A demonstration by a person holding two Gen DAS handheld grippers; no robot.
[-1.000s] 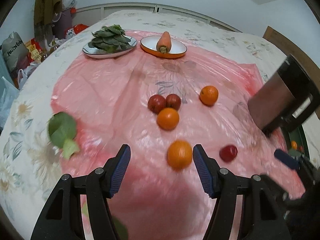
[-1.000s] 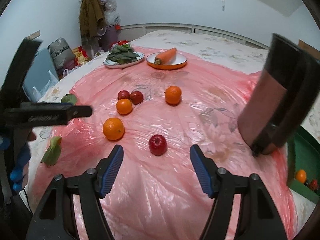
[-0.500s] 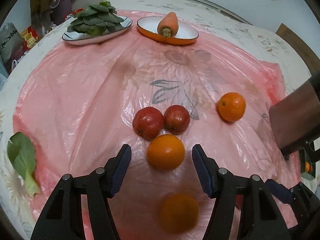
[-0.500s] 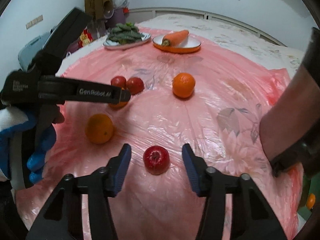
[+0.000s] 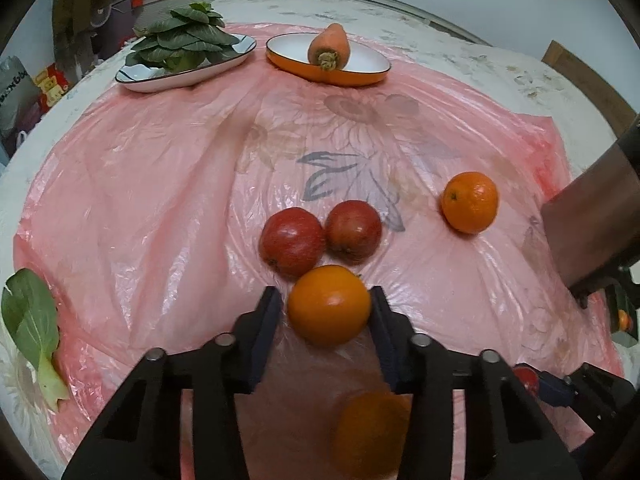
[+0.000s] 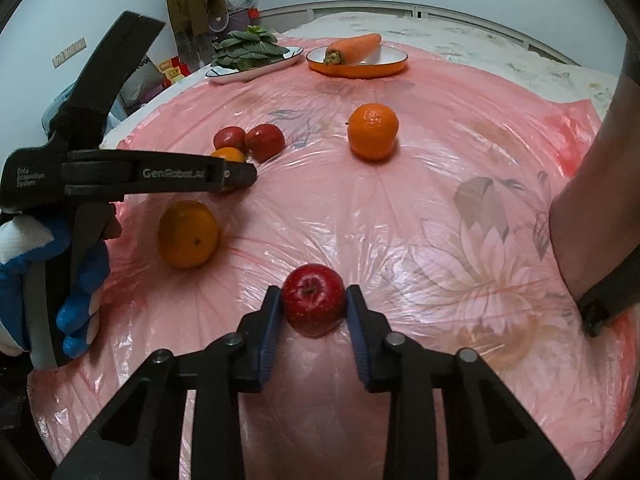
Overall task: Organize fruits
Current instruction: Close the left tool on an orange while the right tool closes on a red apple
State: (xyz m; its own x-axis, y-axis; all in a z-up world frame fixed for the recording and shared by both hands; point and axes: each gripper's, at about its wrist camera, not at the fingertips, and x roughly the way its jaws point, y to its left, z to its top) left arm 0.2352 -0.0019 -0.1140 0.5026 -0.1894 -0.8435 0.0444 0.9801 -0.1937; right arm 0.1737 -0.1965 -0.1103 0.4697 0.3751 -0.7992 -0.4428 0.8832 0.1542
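On the pink plastic sheet (image 5: 160,184), my left gripper (image 5: 326,296) is closing on an orange (image 5: 328,312); both blue pads sit against its sides and it rests on the sheet. Two red apples (image 5: 291,241) touch it from behind. Another orange (image 5: 470,202) lies to the right, and a blurred one (image 5: 372,436) lies under the gripper. My right gripper (image 6: 313,292) is closing on a red apple (image 6: 313,302), pads pressed on both sides, stem up. The right wrist view shows the left gripper (image 6: 240,174) from the side, held by a gloved hand (image 6: 80,280).
At the far edge stand a plate of leafy greens (image 5: 136,80) and an orange dish (image 5: 360,78) holding a carrot (image 5: 328,50). A loose green leaf (image 5: 30,320) lies at the left. A tall brown and black object (image 6: 592,220) stands at the right.
Both grippers came down and forward. The left one passed the near orange and closed around the one by the apples. The right one narrowed from wide open onto the red apple.
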